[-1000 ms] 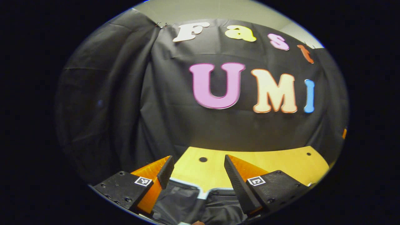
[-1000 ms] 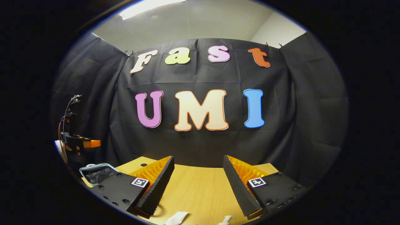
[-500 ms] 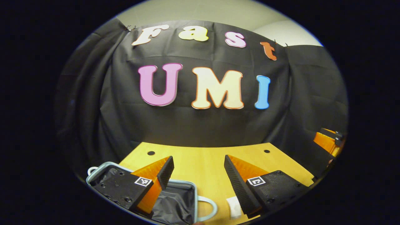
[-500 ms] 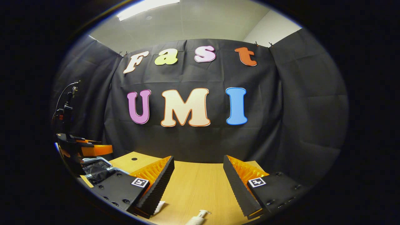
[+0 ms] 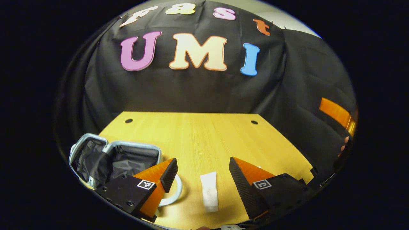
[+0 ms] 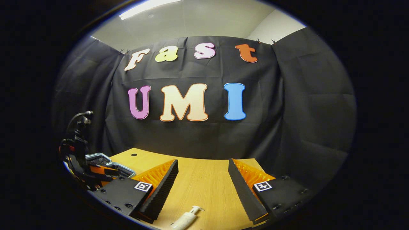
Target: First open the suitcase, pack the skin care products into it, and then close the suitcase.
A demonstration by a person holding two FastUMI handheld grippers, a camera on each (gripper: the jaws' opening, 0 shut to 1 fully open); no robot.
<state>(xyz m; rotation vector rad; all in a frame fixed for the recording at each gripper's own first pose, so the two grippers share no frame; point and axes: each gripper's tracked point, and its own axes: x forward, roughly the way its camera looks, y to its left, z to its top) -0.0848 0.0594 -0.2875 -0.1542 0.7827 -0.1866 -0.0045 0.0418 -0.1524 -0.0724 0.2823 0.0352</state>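
Wooden table (image 5: pixel 198 134) up front: the suitcase (image 5: pixel 127 153) lies open, and just beside it a white tube (image 5: pixel 209 191) sits under the left gripper (image 5: pixel 202 171), fingers wide, holding nothing. Well beyond the tube, the right gripper (image 6: pixel 202 175) hovers spread above a pump bottle (image 6: pixel 187 218), untouched.

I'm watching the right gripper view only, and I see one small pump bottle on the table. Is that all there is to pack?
Observer: No. In the left gripper view a white tube lies flat on the table, just ahead of the open left gripper.
Visitor: Is the suitcase open? The other gripper blocks it for me.
Observer: Yes. The suitcase lies open left of the tube, its dark lining showing.
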